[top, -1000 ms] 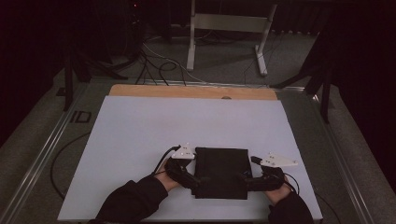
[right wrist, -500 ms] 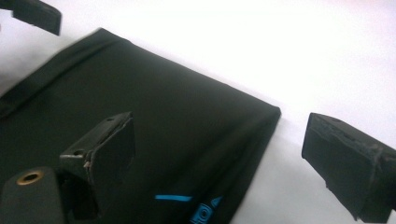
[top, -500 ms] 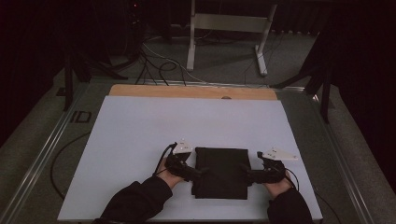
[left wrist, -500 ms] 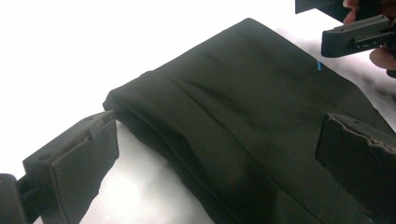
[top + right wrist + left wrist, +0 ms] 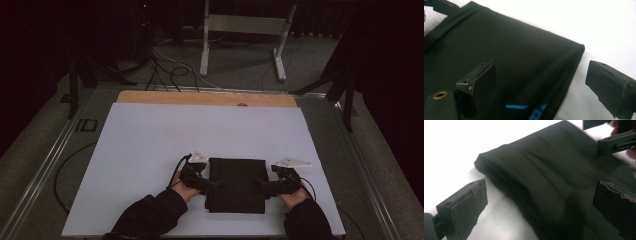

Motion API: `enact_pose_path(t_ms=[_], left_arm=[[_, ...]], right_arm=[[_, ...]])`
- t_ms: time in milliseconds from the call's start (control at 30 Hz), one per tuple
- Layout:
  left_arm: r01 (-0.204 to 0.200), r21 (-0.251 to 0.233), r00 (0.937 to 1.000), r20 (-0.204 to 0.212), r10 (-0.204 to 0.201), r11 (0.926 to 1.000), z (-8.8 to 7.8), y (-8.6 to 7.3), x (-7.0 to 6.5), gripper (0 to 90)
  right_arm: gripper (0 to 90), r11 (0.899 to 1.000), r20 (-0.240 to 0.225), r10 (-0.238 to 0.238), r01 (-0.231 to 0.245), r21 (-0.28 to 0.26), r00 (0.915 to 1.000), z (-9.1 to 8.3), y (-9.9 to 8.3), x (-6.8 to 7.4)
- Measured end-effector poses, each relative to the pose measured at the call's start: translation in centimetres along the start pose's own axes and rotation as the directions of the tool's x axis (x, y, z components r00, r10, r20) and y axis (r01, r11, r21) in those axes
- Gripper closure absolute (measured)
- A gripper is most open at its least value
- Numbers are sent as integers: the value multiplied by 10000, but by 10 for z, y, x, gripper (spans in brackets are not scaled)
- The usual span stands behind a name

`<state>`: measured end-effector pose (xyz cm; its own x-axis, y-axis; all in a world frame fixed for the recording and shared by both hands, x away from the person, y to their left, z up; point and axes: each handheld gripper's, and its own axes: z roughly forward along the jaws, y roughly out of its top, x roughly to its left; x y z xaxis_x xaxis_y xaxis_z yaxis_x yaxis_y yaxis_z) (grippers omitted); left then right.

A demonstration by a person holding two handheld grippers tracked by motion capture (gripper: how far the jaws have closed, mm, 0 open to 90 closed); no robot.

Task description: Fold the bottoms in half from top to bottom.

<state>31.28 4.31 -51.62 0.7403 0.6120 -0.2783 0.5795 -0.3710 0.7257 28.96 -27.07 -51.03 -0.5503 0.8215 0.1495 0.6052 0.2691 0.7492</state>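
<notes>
A folded black fabric garment (image 5: pixel 236 184) lies flat on the white table sheet (image 5: pixel 150 150), near the person's edge of the table and roughly midway between the two hands. In the high view its outline is close to square, slightly longer along the line running away from the person, with its edges square to the table edges. The right gripper view shows a small blue printed mark (image 5: pixel 517 106) on the fabric close to that gripper. The left gripper (image 5: pixel 214 185) sits at the garment's left edge, its jaws standing wide apart; in the left gripper view (image 5: pixel 541 205) one jaw is over the bare white sheet and the other over the cloth, straddling the folded edge, with nothing clamped. The right gripper (image 5: pixel 258 186) sits at the right edge in mirror position, likewise spread wide; the right gripper view (image 5: pixel 541 82) shows one jaw above the fabric and the other beyond the edge over the sheet, nothing held. Whether either jaw rests on the cloth cannot be told. Dark sleeves (image 5: pixel 150 220) enter from the bottom.
</notes>
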Motion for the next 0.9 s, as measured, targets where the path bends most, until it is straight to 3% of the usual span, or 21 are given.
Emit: enact_pose_path(t_ms=[233, 533, 733, 800, 900], left_arm=[[168, 495, 9993, 326, -184, 9986, 8, -3, 5, 0], [642, 595, 9969, 409, -667, 9962, 10, 0, 5, 0], [699, 867, 9941, 773, -767, 9938, 10, 2, 3, 1], [803, 918, 9926, 841, -881, 9925, 11, 3, 2, 4], [1029, 908, 9911, 750, -1098, 9905, 10, 3, 1, 33]], right_arm=[[106, 9991, 24, -57, 56, 416, 10000, 3, -1, -1], [107, 9968, -47, 60, -56, 792, 10000, 8, -3, -2], [119, 9933, -171, 357, -336, 1103, 9992, 11, -3, 0], [120, 9920, -554, 609, -543, 1139, 9966, 11, -2, 1], [121, 9910, -422, 292, -234, 1319, 9987, 12, -1, 5]])
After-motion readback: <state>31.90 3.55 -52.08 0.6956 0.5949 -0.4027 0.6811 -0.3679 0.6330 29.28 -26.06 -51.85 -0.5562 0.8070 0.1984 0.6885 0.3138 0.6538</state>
